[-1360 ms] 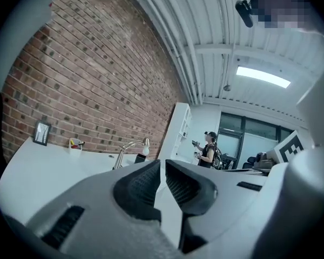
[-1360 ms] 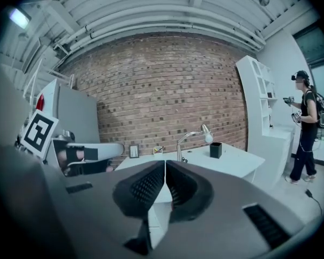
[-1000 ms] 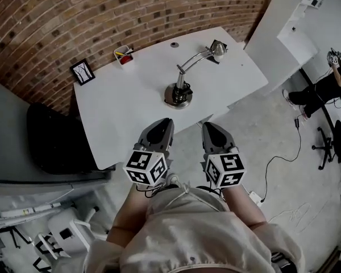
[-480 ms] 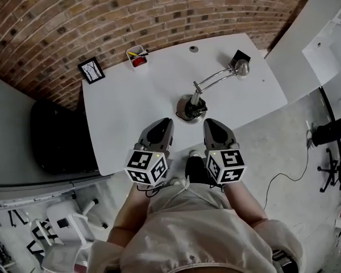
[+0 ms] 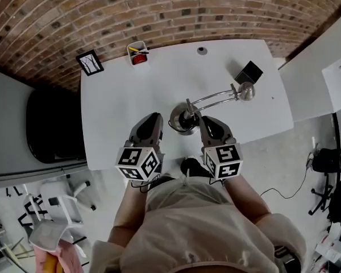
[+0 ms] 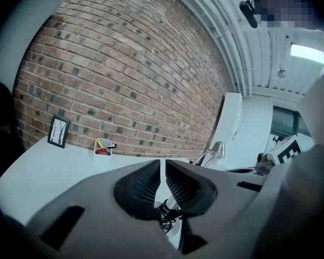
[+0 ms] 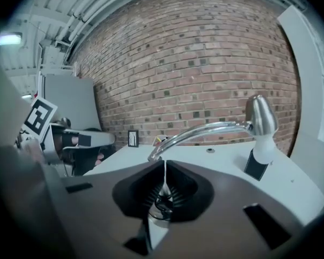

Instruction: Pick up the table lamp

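**Surface.** White table (image 5: 116,104), far edge against a red brick wall (image 5: 159,7).
- Small framed picture (image 5: 90,62) at the table's 10 o'clock corner.
- White pen cup (image 5: 137,53) at 11 o'clock from the lamp base.
- Round grommet (image 5: 202,50) at 12 o'clock, near the far edge.
- Black box (image 5: 249,73) at 2 o'clock, just beyond the lamp head.

**Room.** Grey floor (image 5: 290,152). A dark bulky shape (image 5: 51,124) at the table's 9 o'clock side. A white partition (image 5: 324,56) at 3 o'clock. White ceiling panels show in both gripper views.

**Table lamp** (image 5: 180,121).
- It stands upright on its round base, near the table's 6 o'clock edge and about mid-width.
- The chrome arm rises from the black stem, bends over and runs nearly level.
- The long axis lies from 8 to 2 o'clock in the head view.
- The bell-shaped head (image 5: 247,91) sits at the 2 o'clock end, over the tabletop.

**Left gripper** (image 5: 152,118). It is near the base at 9 o'clock. The jaws are drawn nearly together with a thin slit and nothing between them. The lamp stem shows beyond them.

**Right gripper** (image 5: 203,120). It is just beside the base at 3 o'clock. The jaws are closed together and empty. The stem is straight ahead of them.
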### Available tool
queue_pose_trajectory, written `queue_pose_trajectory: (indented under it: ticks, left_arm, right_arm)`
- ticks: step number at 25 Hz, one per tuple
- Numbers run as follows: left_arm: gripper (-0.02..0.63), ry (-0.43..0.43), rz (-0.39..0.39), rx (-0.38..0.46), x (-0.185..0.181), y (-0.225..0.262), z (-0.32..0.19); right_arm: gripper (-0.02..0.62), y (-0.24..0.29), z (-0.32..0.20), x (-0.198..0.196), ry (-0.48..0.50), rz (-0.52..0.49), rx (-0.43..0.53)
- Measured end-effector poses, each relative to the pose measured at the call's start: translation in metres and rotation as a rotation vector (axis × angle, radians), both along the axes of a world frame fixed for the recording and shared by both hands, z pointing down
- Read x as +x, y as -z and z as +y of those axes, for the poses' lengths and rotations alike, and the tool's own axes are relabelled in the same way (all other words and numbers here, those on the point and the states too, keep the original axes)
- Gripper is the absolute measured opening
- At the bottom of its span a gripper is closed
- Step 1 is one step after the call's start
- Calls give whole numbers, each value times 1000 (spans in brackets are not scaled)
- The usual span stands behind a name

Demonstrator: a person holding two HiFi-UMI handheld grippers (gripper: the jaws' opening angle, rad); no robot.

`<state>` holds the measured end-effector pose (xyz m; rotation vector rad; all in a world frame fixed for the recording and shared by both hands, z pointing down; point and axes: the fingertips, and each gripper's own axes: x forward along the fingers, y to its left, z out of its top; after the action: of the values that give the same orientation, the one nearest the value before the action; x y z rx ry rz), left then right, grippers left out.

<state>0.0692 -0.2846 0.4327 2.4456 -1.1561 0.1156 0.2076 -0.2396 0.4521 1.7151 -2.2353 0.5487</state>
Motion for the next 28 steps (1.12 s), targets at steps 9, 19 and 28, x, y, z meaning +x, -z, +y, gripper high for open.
queue_pose_trajectory:
  ticks: [9,19,28]
  left_arm:
    - [42,143,-36,-63,9,-34,-6]
    - [43,138,-49,-134,-1,-59,5]
    - [43,97,-48,-186,-6,-81,10]
  right_arm:
    - [29,-31,-20,-4,206,4,-34]
    - [37,-33,-24,-25,209,5,0]
    - [155,-43,-49,-41,211,55,30]
